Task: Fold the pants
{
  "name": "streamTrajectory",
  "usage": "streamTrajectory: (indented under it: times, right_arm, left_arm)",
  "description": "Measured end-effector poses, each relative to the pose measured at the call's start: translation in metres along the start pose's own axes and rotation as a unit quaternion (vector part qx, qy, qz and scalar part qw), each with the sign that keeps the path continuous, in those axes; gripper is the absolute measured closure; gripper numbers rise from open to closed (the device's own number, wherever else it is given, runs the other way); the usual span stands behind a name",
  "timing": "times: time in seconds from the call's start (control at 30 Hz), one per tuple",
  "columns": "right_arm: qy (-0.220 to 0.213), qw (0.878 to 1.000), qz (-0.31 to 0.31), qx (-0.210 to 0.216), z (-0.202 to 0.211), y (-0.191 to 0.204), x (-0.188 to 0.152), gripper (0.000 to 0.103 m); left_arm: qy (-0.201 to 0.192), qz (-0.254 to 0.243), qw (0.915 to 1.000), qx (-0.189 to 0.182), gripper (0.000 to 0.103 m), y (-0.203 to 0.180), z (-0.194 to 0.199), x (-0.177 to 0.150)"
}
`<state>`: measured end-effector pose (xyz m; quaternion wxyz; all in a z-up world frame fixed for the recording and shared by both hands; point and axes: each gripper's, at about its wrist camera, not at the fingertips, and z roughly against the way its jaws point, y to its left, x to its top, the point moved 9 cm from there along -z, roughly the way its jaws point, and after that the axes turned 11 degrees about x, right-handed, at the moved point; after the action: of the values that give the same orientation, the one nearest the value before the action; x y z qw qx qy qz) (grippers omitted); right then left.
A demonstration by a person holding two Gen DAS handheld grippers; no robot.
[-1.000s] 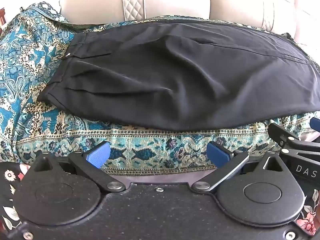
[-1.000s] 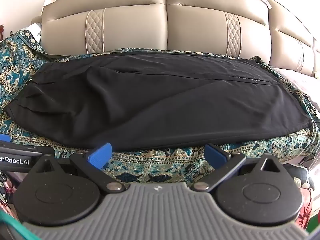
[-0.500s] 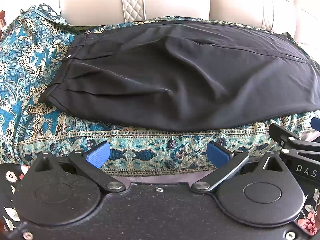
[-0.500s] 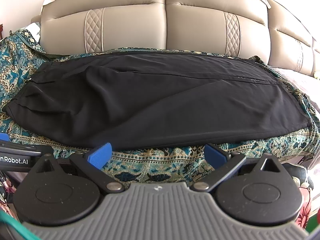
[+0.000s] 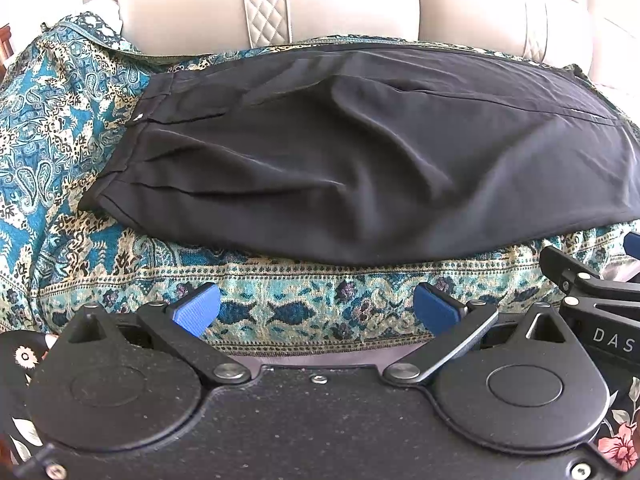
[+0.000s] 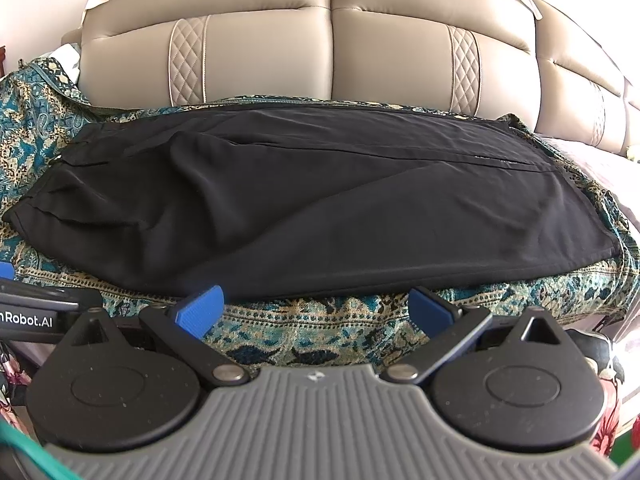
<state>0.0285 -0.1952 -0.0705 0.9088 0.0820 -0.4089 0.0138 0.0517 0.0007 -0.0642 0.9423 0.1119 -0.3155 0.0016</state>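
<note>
Black pants (image 5: 360, 152) (image 6: 304, 204) lie flat across a teal patterned bedspread (image 5: 60, 128) (image 6: 340, 328), waistband to the left, leg hems to the right. The legs lie one on the other. My left gripper (image 5: 316, 308) is open, just short of the pants' near edge, toward the waist end. My right gripper (image 6: 314, 306) is open too, its blue pads at the near hem line around the middle of the legs. Neither holds cloth. In the left wrist view the right gripper (image 5: 592, 292) shows at the far right.
A beige padded headboard (image 6: 332, 52) rises behind the pants. The bedspread's patterned border (image 5: 304, 304) runs along the near edge, with a lilac sheet (image 5: 304, 360) under it. Floral fabric (image 5: 616, 440) shows at the lower corners. The left gripper's body (image 6: 28, 312) sits at the right view's left edge.
Both views have risen slightly, so the pants sit a little lower in frame. The pants have not moved and both grippers stay open.
</note>
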Motion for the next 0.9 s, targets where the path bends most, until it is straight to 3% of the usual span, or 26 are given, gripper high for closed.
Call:
streamTrajectory:
  times: [0.9]
  right_arm:
    - [0.001,1.0,0.0,-0.003,0.0005,-0.0017,-0.0012,0.0]
  left_arm:
    - [-0.007,-0.007,0.9999,0.003,0.0,-0.0003,-0.0001,-0.0016]
